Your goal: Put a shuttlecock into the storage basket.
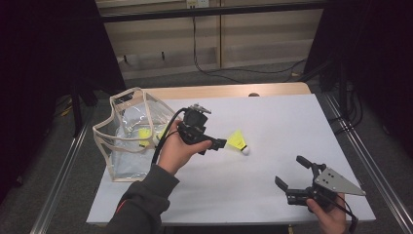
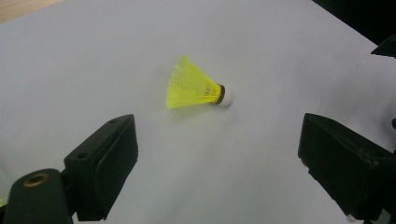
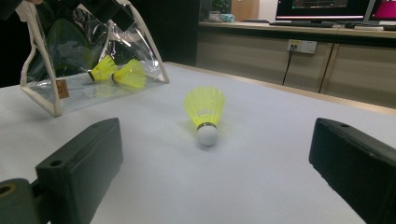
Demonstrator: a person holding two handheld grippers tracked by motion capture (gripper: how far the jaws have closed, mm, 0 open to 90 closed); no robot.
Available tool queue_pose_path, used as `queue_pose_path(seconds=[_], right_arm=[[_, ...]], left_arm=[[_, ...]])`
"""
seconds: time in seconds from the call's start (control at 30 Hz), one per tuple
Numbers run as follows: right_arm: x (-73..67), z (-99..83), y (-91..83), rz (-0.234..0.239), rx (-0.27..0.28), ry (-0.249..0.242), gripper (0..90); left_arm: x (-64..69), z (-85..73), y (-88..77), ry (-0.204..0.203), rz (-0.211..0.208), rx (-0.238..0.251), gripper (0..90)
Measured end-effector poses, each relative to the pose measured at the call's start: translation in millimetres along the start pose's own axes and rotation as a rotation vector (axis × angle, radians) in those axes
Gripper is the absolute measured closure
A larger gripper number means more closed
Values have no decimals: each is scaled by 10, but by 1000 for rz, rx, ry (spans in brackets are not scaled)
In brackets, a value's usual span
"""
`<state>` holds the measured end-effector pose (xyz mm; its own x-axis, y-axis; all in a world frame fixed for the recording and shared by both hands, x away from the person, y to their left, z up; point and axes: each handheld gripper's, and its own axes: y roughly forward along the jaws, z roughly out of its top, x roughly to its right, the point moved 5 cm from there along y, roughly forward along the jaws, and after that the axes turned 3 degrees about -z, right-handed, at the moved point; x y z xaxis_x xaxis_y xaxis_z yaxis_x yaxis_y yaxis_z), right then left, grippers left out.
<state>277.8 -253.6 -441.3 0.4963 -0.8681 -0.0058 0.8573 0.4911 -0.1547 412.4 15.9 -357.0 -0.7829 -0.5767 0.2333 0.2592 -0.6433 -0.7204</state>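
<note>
While the left gripper (image 1: 220, 144) hangs over the middle of the white table (image 1: 272, 122), its jaws stand spread wide with nothing between them, pointing right toward a yellow shuttlecock (image 1: 238, 142). That shuttlecock lies on its side on the bare tabletop just right of the gripper's tips, apart from them, with its white cork end toward the near right. From the left gripper view the shuttlecock (image 2: 195, 89) sits beyond the two jaws, in line with the gap. At the near right corner of the table, the right gripper (image 1: 291, 171) is held in a hand (image 1: 331, 214), and its jaws are also spread apart and empty, well away from the shuttlecock. A clear bag (image 1: 127, 131) with pale trim stands at the left side of the table, and two more yellow shuttlecocks (image 3: 116, 72) lie inside it.
</note>
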Motion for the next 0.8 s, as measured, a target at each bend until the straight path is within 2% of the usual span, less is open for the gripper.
queue_pose_path(seconds=[0.1, 0.2, 0.33, 0.63, 0.8], right_arm=[[1, 1, 0, 0, 0, -3, 26], [2, 2, -2, 0, 1, 3, 26], [10, 0, -5, -3, 1, 0, 26], [10, 3, -8, -2, 2, -2, 26], [10, 0, -6, -2, 0, -1, 26]], left_arm=[[4, -16, 66, 12, 11, -4, 111], [22, -28, 132, 5, 7, -3, 107], [40, -45, 207, 18, 7, -9, 107], [80, -94, 393, 16, 1, -13, 107], [71, -126, 494, 10, 14, -15, 106]])
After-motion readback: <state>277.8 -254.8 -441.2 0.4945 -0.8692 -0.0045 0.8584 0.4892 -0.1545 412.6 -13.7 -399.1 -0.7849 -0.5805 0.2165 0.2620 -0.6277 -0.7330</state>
